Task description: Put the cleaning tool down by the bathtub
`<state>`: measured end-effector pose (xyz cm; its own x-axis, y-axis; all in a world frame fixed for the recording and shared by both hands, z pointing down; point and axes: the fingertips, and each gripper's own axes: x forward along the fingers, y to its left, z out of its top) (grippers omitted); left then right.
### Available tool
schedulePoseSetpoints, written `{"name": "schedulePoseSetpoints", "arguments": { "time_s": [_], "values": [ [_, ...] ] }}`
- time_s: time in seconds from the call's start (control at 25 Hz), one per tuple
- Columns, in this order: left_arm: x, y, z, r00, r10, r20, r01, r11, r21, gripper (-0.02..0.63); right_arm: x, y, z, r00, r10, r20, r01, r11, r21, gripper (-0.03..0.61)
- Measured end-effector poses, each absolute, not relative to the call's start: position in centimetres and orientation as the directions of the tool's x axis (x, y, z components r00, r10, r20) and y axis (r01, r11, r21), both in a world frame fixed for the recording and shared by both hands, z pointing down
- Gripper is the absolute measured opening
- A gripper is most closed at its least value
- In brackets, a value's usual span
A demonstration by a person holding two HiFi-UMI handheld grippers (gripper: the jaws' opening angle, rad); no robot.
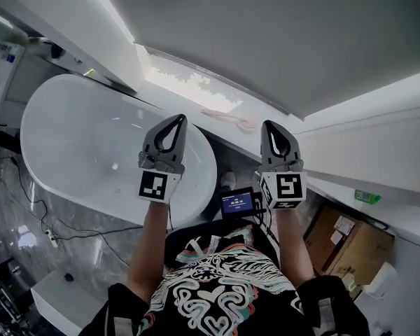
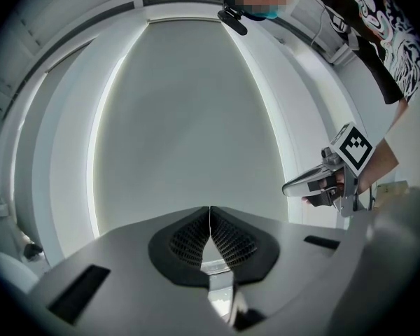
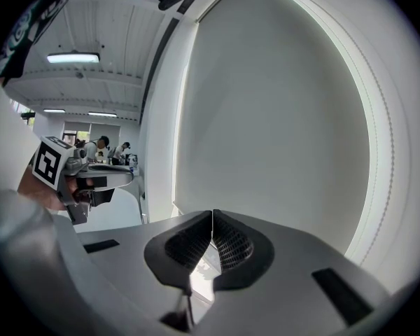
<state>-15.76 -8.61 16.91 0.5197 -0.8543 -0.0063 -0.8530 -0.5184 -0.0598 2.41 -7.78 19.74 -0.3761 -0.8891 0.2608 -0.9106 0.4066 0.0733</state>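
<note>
Cleaning tool (image 1: 227, 117): pale, slim handle, round head, lying beside bathtub (image 1: 70, 138). Left hand-held gripper (image 1: 179, 118), right hand-held gripper (image 1: 269, 124): clenched, empty.

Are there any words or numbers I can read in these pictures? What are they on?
Nothing can be read for sure.
Small screen: blue display, writing too small.
Green label on the white ledge: too small.
Cardboard box label: blurred.
Marker cubes: black-and-white patterns, not words.
</note>
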Motion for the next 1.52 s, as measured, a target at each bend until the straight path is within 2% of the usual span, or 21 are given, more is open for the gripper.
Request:
{"name": "schedulePoseSetpoints", "arguments": {
  "time_s": [0.44,1.52],
  "values": [
    [-17.4,-7.6,11.6,0.466,-0.883,-0.059,-0.884,-0.462,-0.069,0.017,2.4,-7.5,15.0,-0.380,-0.903,0.202,-0.915,0.398,0.061,0.028],
    [-17.0,-6.1,9.0,0.434,-0.897,-0.086,-0.900,-0.426,-0.097,0.017,2.3,-6.7,13.5,-0.374,-0.912,0.172,-0.919,0.389,0.065,0.028]
  ]
}}
